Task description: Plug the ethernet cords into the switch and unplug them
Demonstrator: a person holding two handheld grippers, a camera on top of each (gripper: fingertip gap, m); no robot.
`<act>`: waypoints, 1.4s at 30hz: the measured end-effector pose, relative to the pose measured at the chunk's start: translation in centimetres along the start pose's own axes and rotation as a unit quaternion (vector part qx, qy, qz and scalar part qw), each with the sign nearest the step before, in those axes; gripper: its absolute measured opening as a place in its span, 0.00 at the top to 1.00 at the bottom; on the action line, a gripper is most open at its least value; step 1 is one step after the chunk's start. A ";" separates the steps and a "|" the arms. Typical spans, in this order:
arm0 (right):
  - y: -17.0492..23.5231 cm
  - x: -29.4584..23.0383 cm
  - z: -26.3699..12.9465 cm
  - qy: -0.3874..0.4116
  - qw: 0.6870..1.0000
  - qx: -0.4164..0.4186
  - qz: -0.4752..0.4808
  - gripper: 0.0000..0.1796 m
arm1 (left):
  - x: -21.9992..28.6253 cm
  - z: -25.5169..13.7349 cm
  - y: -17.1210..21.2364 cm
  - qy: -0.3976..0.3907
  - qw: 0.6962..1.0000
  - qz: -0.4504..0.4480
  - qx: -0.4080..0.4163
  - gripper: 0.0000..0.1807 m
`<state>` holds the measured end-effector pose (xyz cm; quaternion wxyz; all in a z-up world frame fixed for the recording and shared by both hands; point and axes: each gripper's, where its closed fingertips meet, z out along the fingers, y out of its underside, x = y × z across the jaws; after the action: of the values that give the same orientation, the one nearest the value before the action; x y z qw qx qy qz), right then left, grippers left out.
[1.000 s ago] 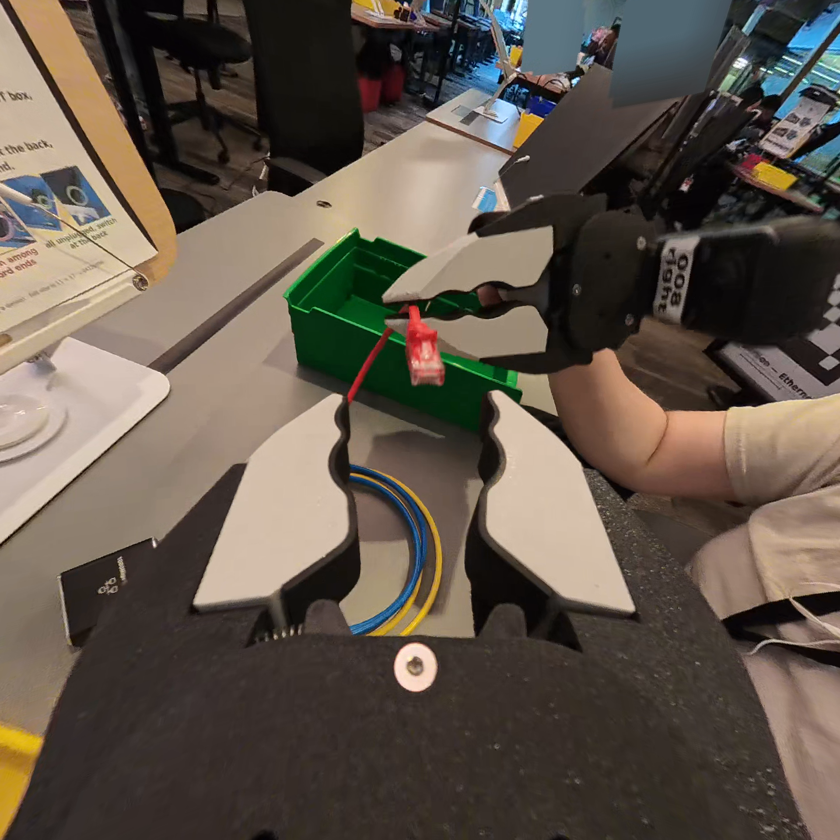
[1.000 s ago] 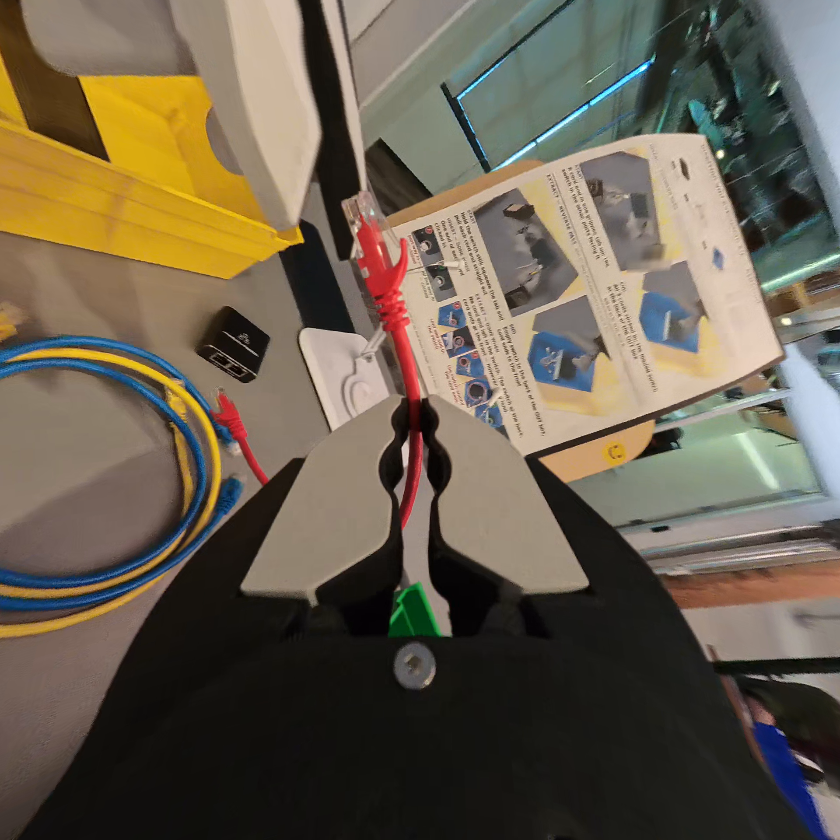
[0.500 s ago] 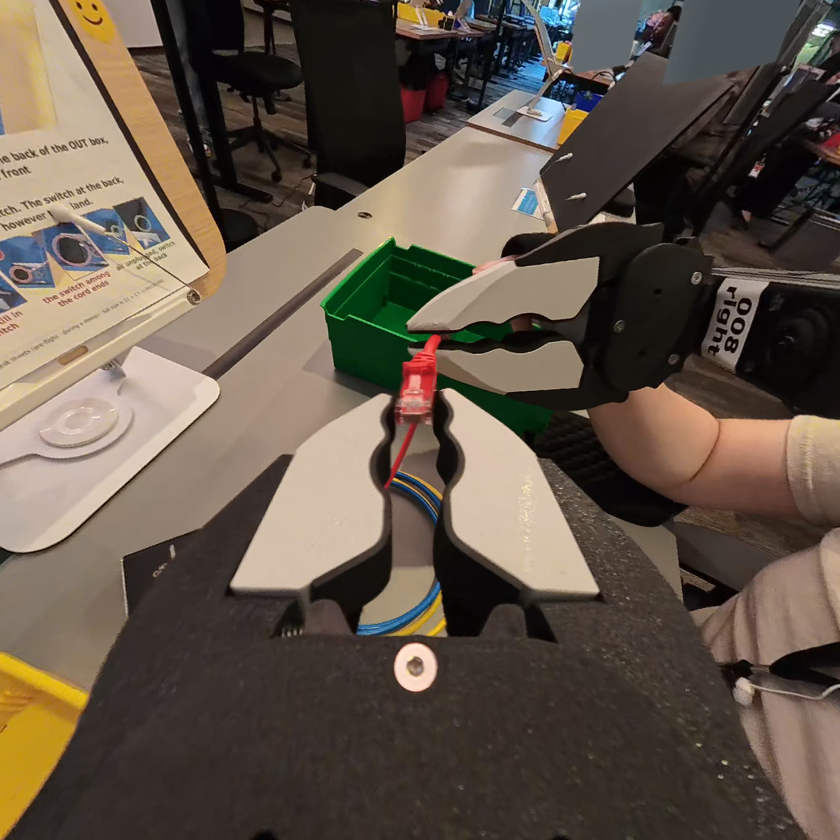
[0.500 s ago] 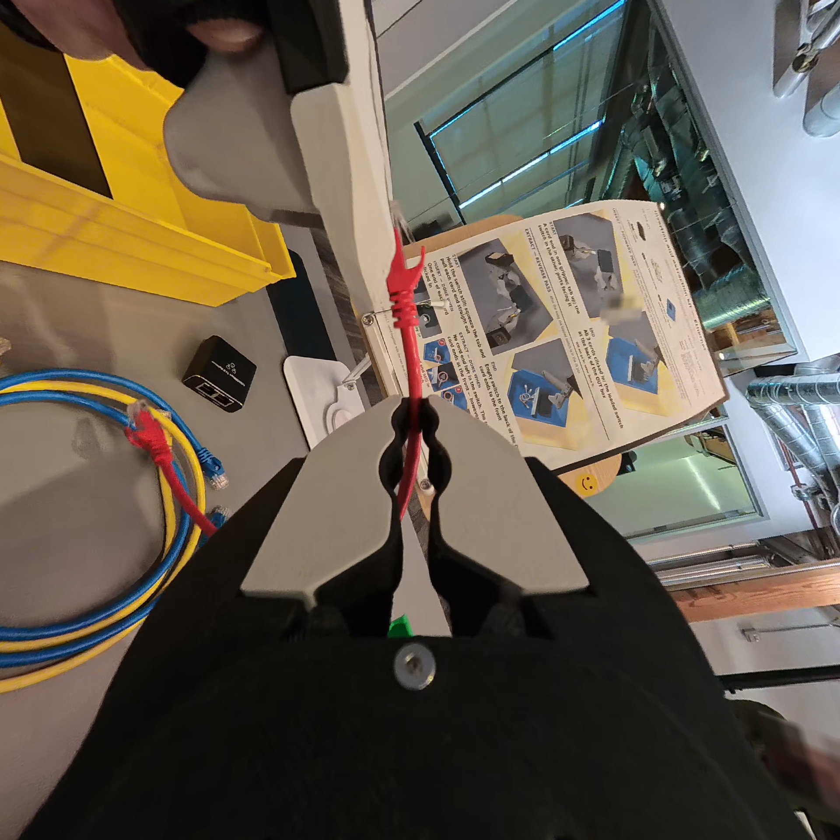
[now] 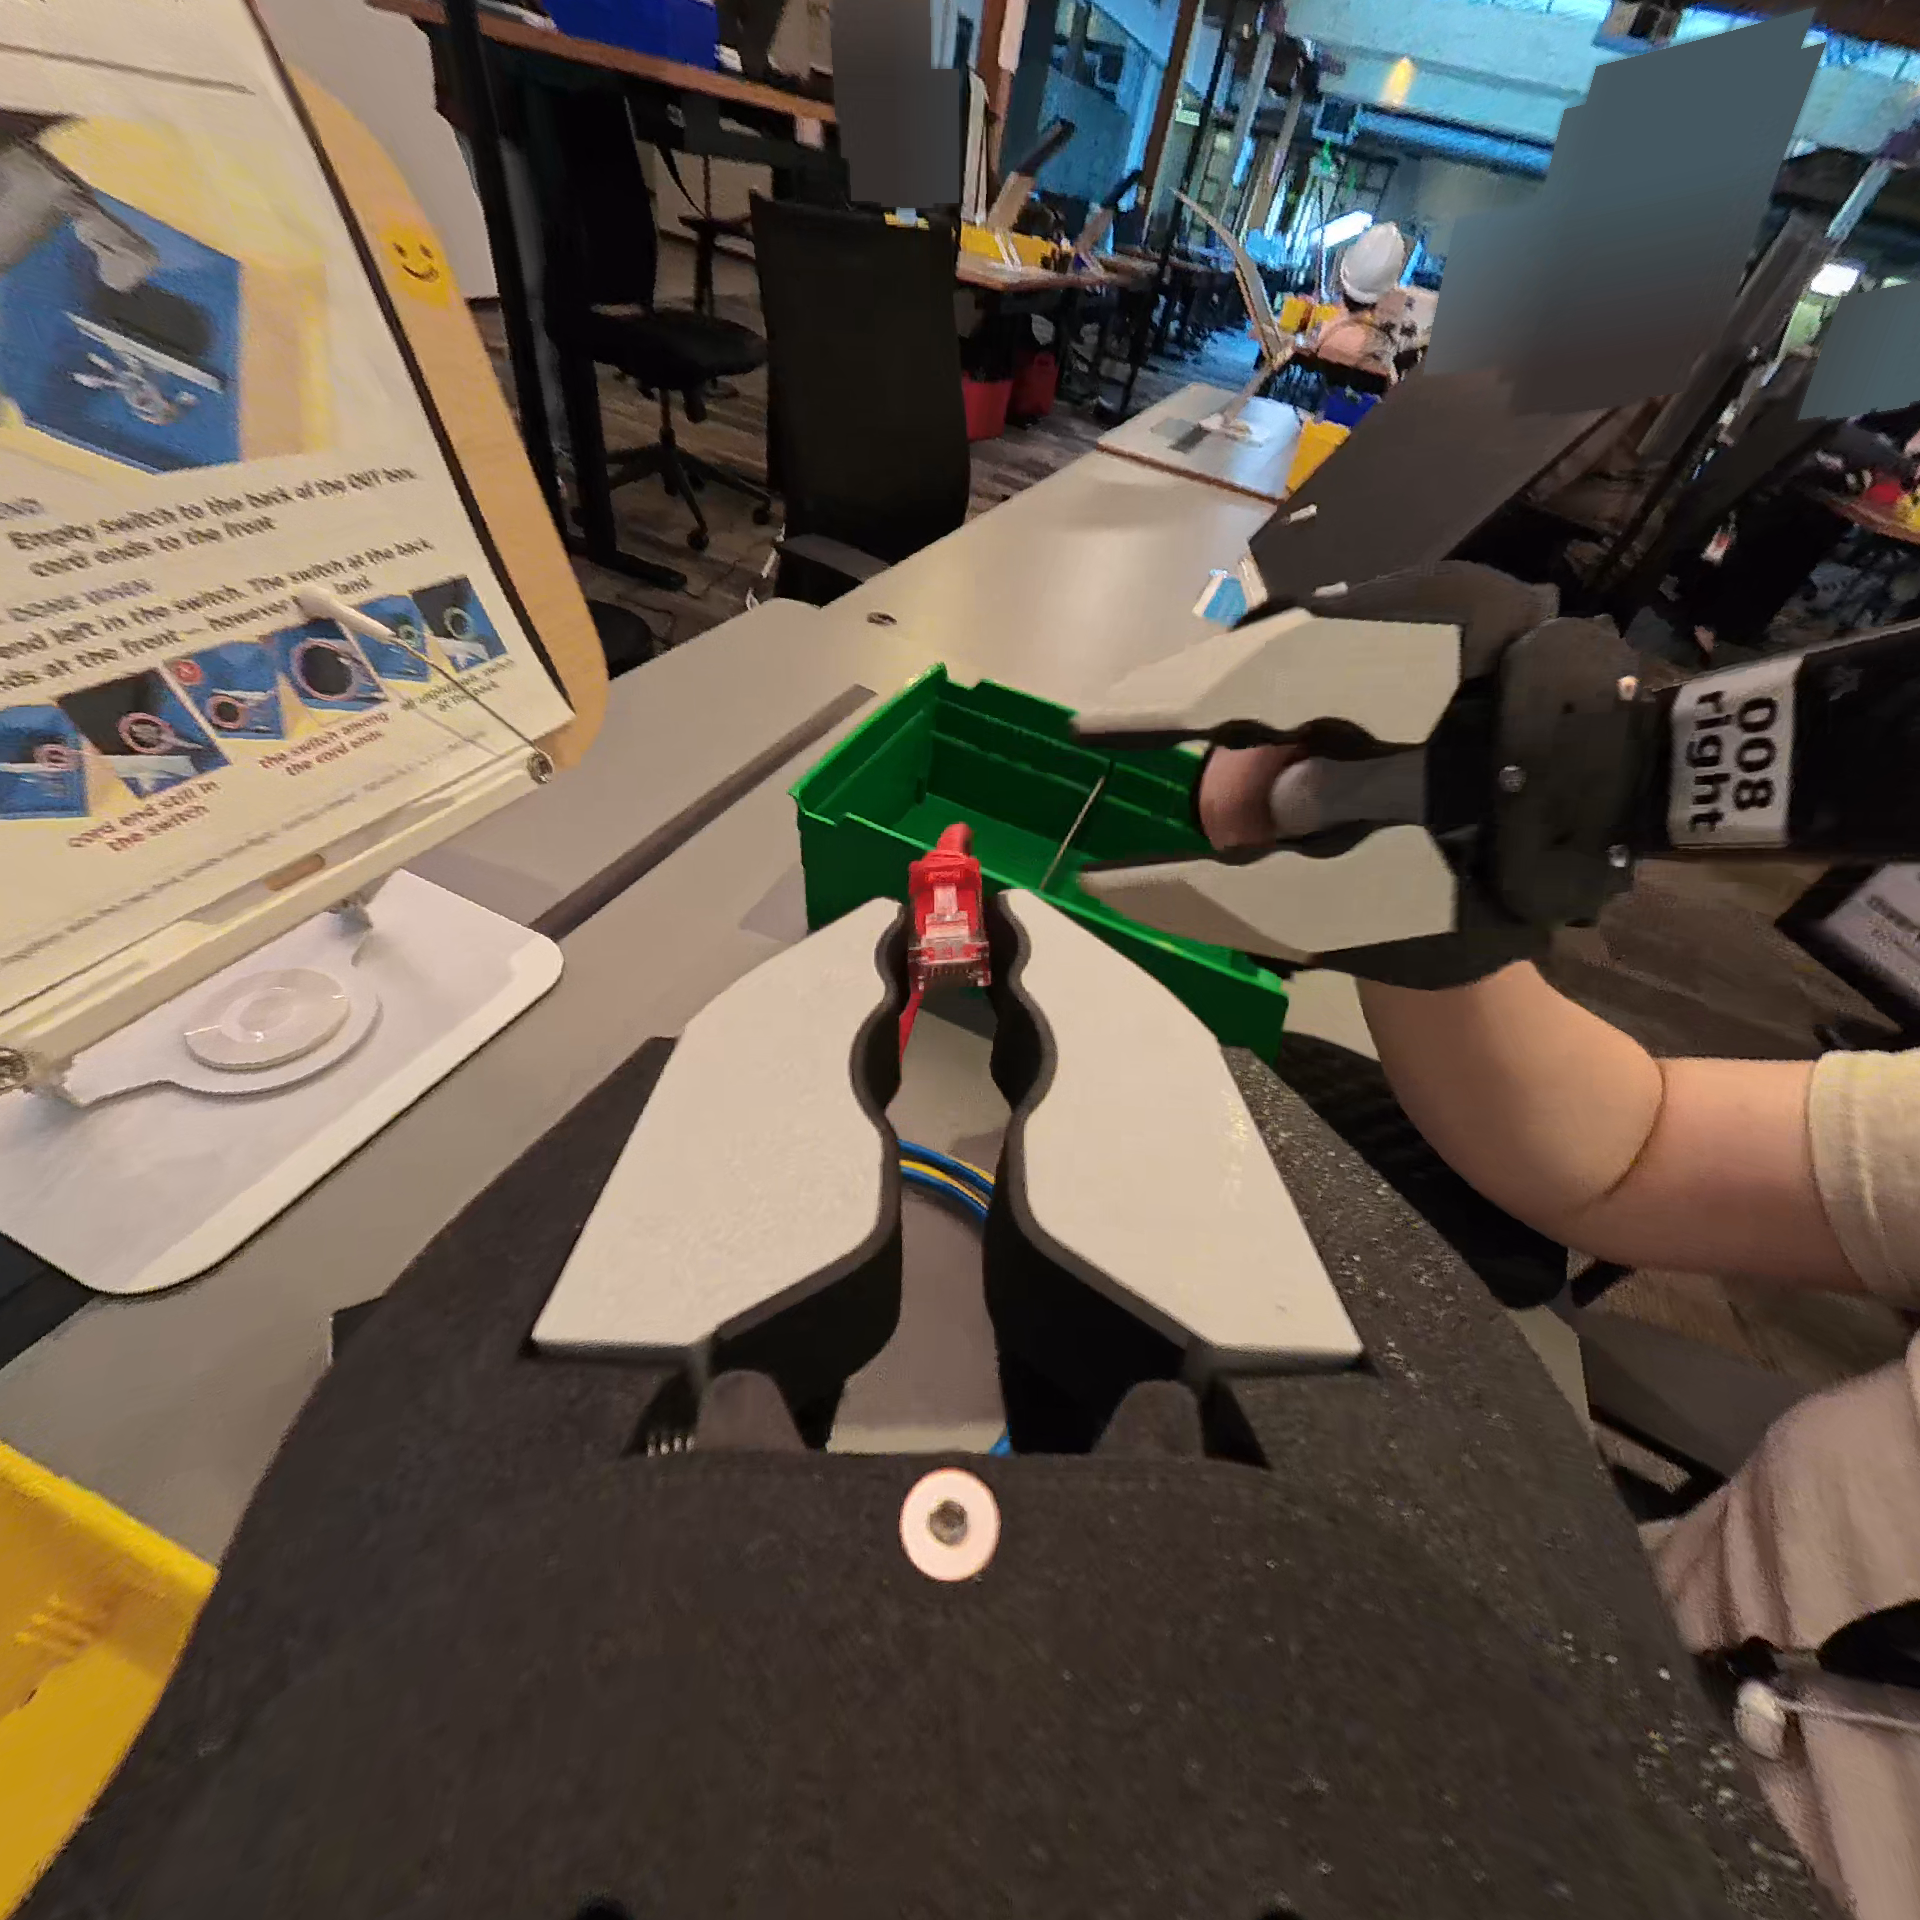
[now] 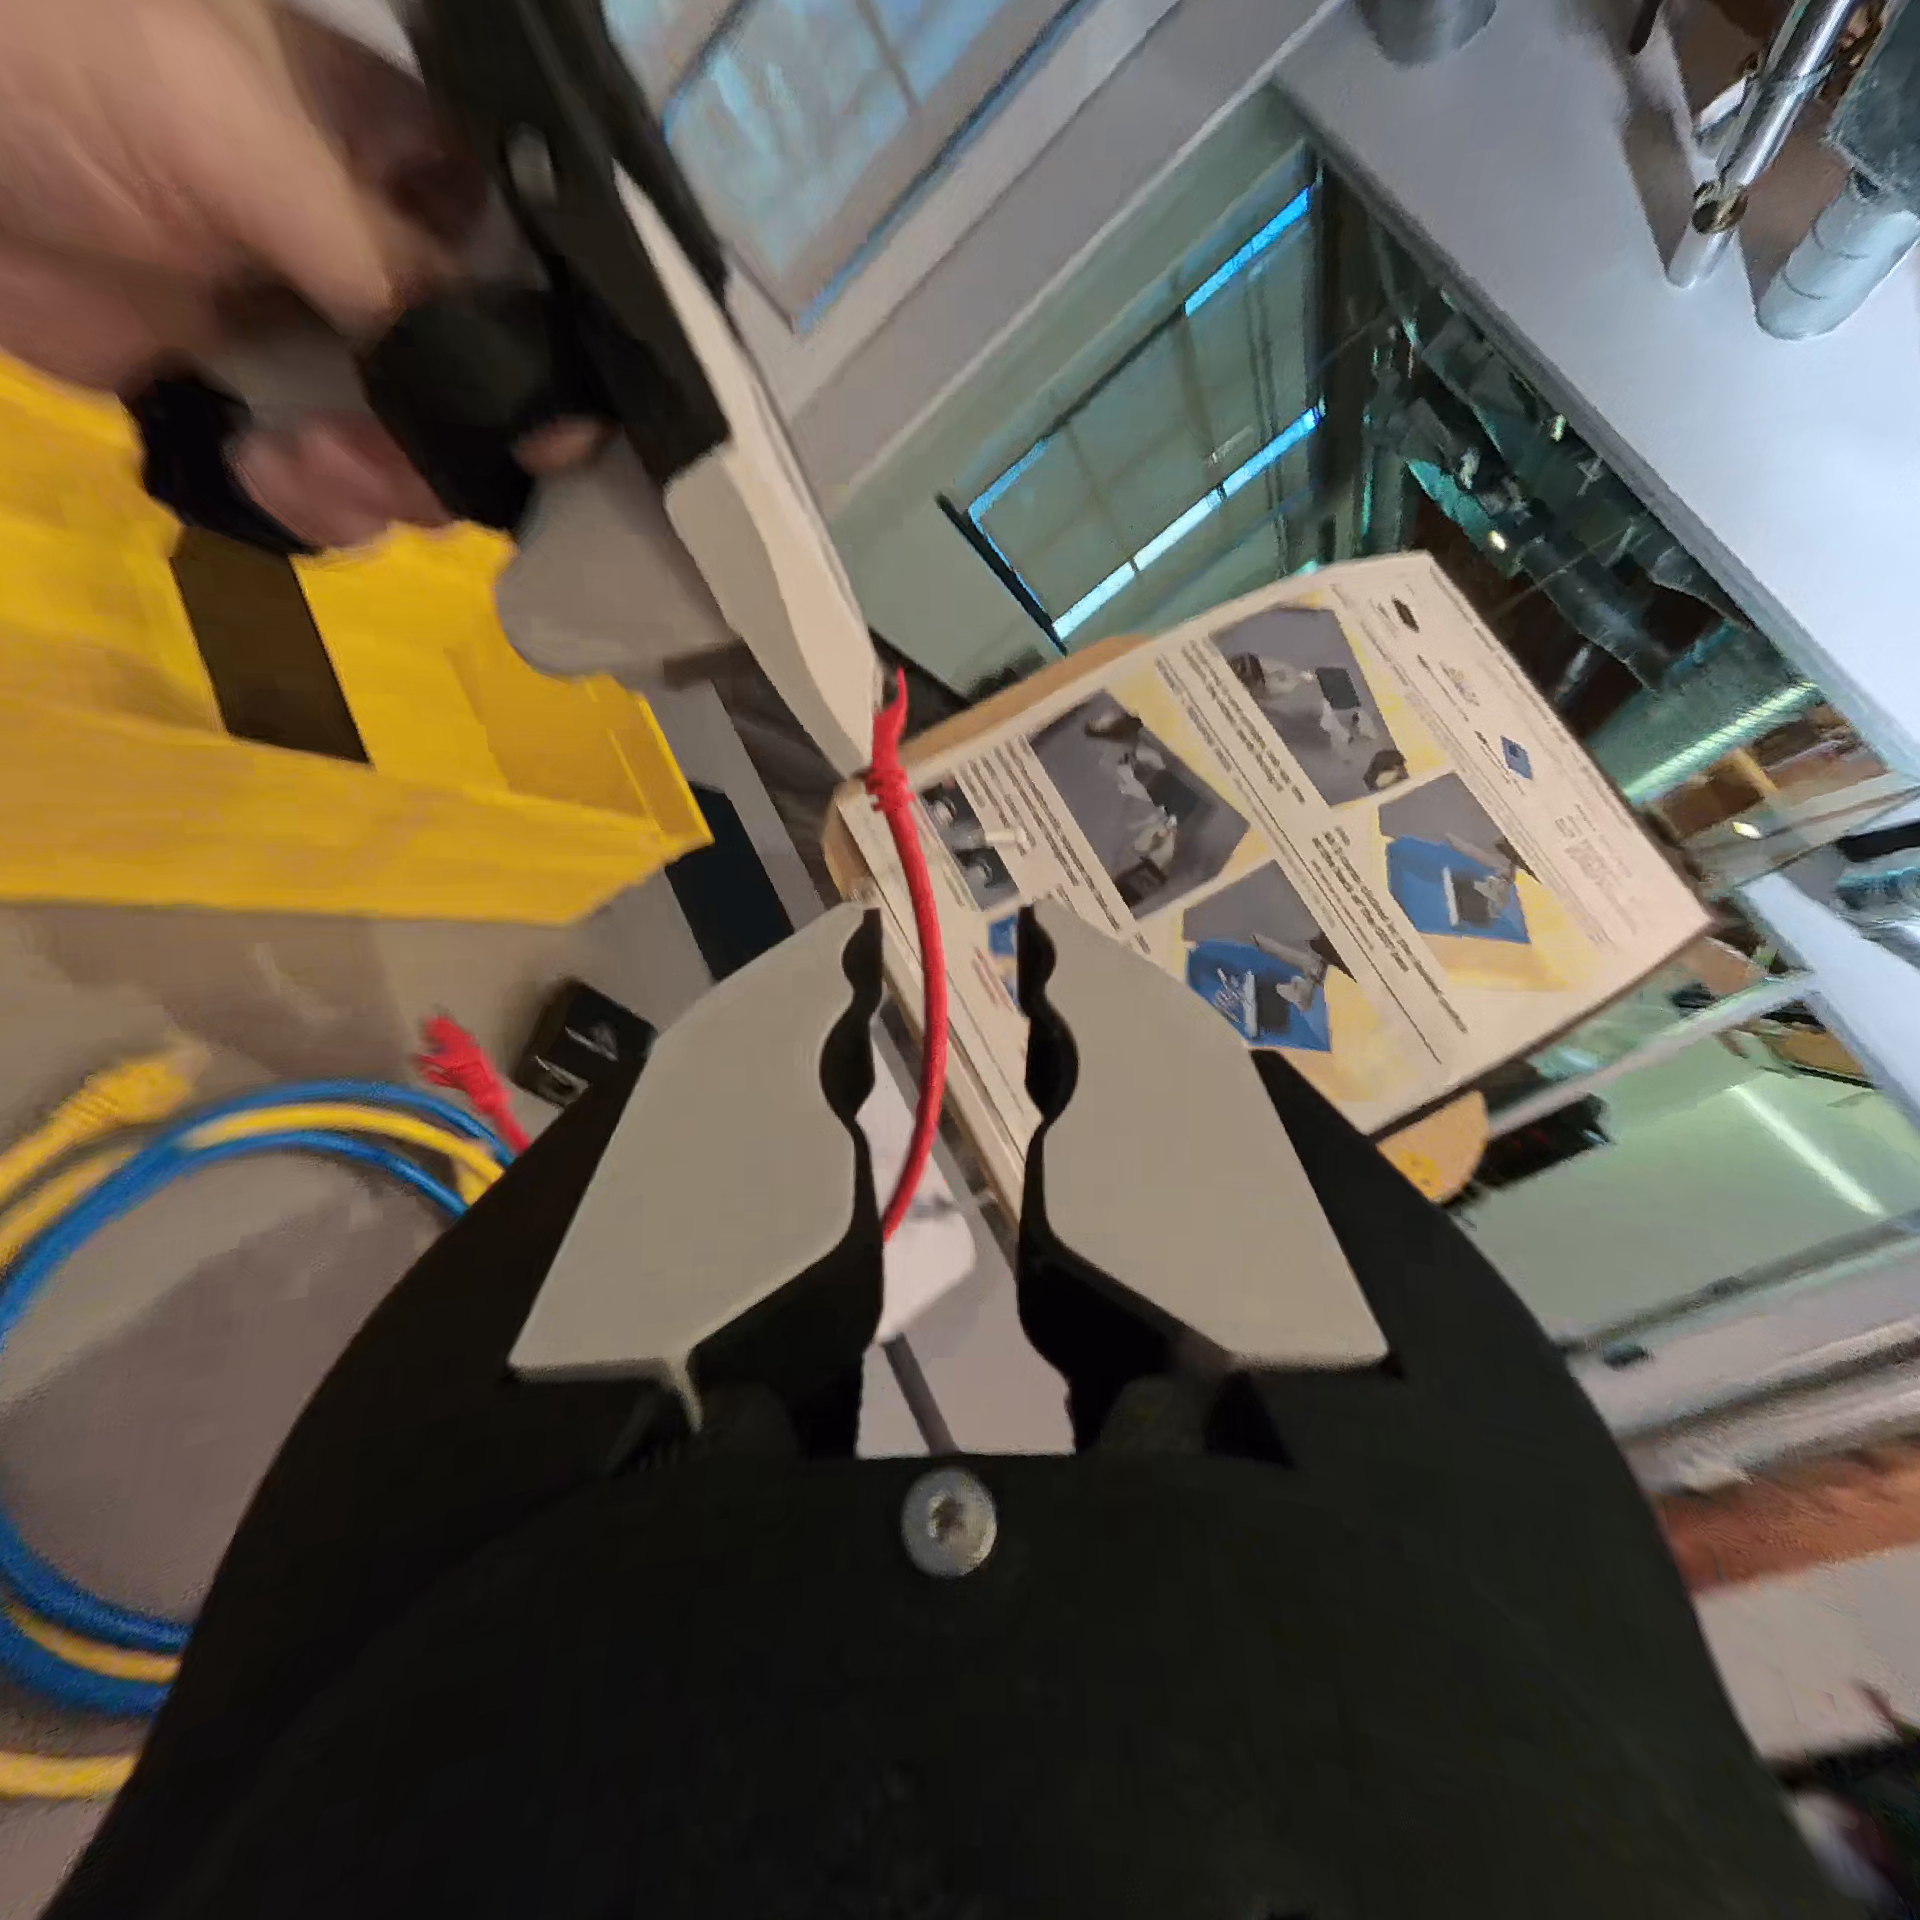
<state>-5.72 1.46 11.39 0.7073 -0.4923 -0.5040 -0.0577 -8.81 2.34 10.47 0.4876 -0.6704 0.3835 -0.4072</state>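
My left gripper [image 5: 948,920] is shut on the red ethernet plug [image 5: 945,894], held up above the table. The red cord [image 6: 928,997] hangs from it and runs loosely between the open jaws of my right gripper [image 6: 945,914], without being pinched. In the left wrist view my right gripper [image 5: 1083,800] is open just right of the plug. The small black switch [image 6: 582,1044] lies on the table beside the cord's other red plug [image 6: 457,1065]. Blue and yellow cords [image 6: 208,1143] lie coiled on the table.
A green bin [image 5: 883,842] stands on the grey table behind the plug. A yellow bin [image 6: 312,810] is near my left gripper. An instruction board on a white stand [image 5: 260,665] is at the left. A person's forearm [image 5: 1507,1122] is at the right. My hands' fingertips stand some 4 centimetres from each other. About 25 centimetres separates my left fingertips from the small black switch [image 6: 582,1044].
My left gripper closed on the red plug that my right gripper held out. My right gripper then opened, let go of the red cord and drew slightly back.
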 end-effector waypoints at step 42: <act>-5.3 1.7 -6.1 -0.027 0.911 0.368 0.185 0.97 | 6.6 -1.1 -2.2 0.325 0.929 -0.162 0.072 0.77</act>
<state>-3.97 -5.13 16.10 0.8226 -0.2828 -0.4081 0.2771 -7.11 -3.52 13.94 0.3104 -0.5177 0.3765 -0.7028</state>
